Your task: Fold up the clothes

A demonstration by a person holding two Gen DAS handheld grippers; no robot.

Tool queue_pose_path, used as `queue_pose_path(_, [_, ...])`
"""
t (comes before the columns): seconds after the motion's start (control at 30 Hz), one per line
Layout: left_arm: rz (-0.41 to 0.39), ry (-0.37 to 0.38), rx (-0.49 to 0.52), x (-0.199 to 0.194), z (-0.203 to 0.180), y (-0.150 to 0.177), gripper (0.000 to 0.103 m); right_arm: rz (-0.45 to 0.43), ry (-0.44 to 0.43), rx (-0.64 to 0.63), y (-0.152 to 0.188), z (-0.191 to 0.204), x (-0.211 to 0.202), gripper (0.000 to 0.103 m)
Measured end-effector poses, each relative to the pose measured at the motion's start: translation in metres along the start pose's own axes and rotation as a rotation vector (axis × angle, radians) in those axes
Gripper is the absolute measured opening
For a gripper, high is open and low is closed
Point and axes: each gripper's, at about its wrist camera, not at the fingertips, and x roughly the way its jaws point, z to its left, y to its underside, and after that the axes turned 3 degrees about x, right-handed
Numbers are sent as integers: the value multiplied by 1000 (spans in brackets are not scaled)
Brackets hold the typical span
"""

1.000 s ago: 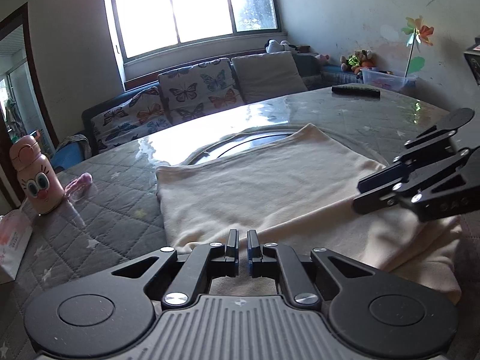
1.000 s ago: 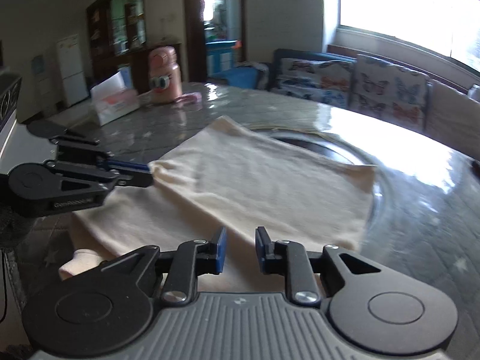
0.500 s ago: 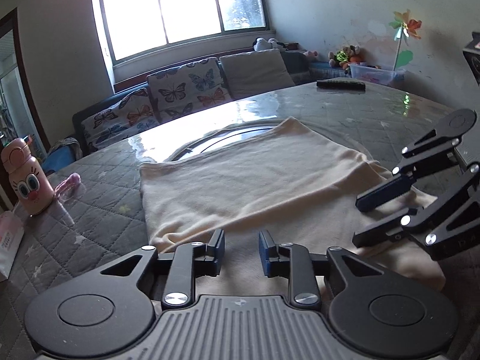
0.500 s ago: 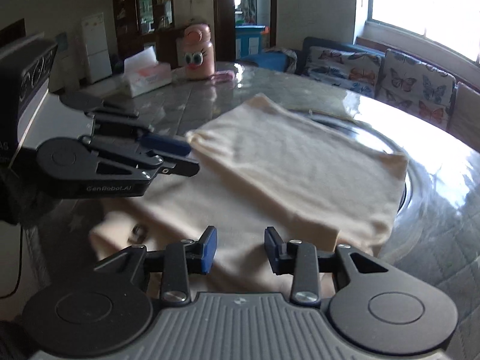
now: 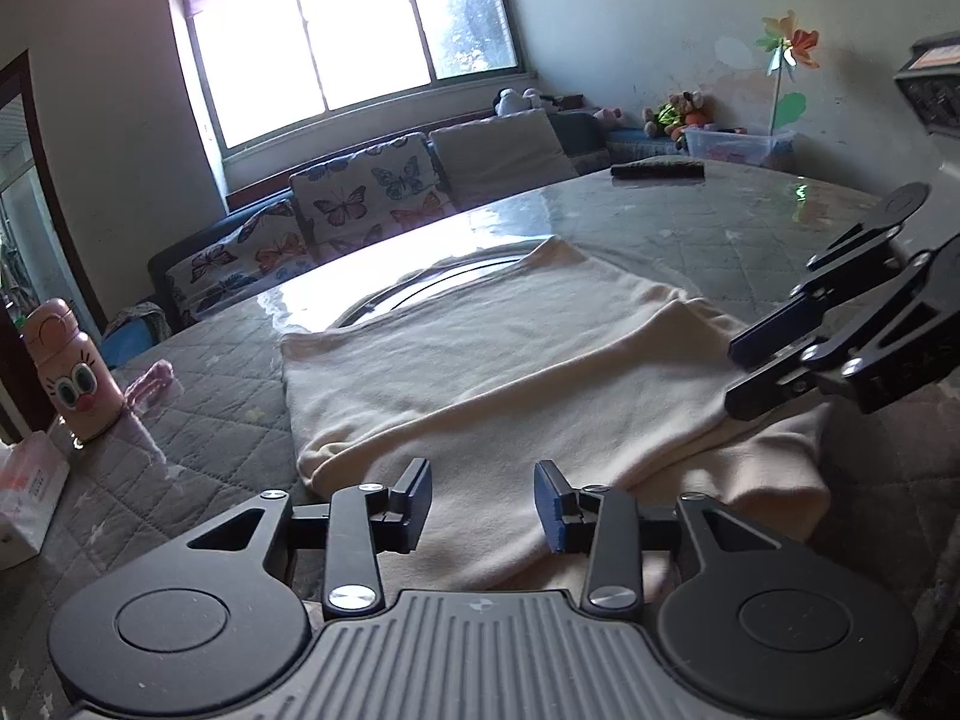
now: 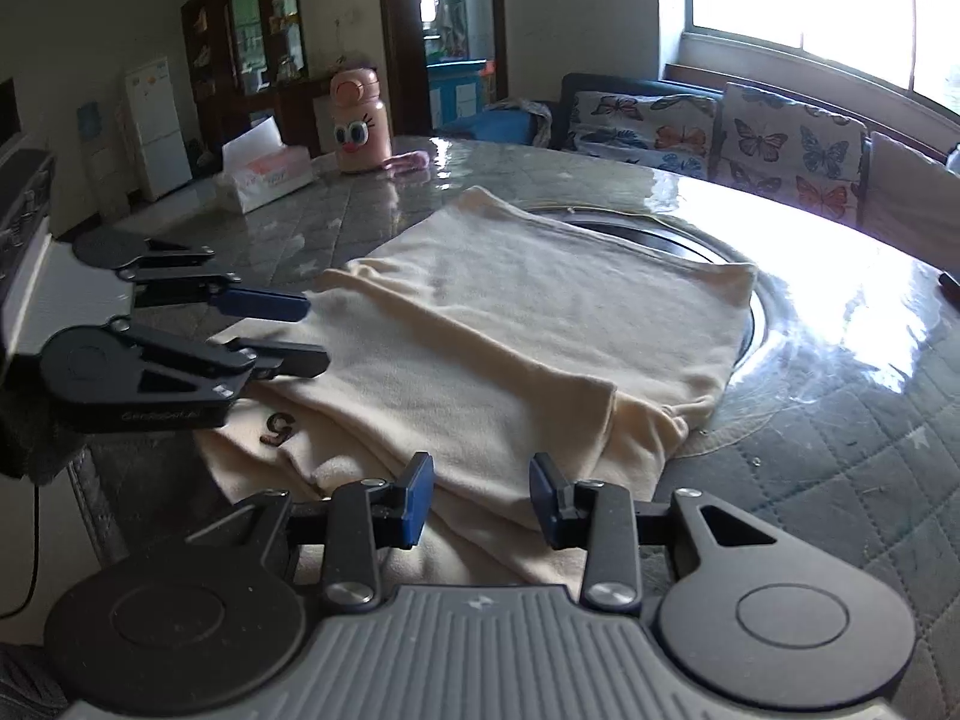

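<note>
both tools have let go within the last sec. left gripper was pinched nearly shut a sec ago, half apart at the halfway pt, now spread wide w/ nothing between the blue pads. right gripper went the same way: narrow gap, then wider, now wide and empty. both also look pulled back a bit, since more cloth shows in front of each than before.

the cream soft knit garment lies flat on the grey quilted table w/ glossy clear cover, partly over the round inset at table centre. the folded-over top layer sits on a lower layer that sticks out on the near side; a dark printed mark shows on that lower layer in the right wrist view.

meaning, prob: one fold is laid down and released, and it holds its shape w/o help. garment is not compact yet, so likely another fold is due, needing a fresh grab at an edge. pink cartoon-face bottle stands well apart, no obstacle.
</note>
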Motion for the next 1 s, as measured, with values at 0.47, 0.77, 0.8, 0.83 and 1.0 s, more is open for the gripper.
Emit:
queue_pose_path(0.47, [19, 8, 109, -51, 1, 28, 54, 3, -16, -36, 3, 4, -8, 46])
queue_pose_path(0.77, [-15, 45, 218, -46, -23, 36, 54, 4, -7, -117, 7, 10, -25, 54])
queue_pose_path(0.8, [-23, 46, 220, -45, -25, 35, 54, 7, -7, -130, 8, 12, -26, 54])
queue_pose_path(0.83, [-31, 48, 220, -44, -25, 34, 52, 10, -7, -141, 10, 14, -27, 54])
queue_pose_path(1.0, [-63, 66, 196, -38, -28, 30, 25, 16, -5, -200, 16, 21, -29, 61])
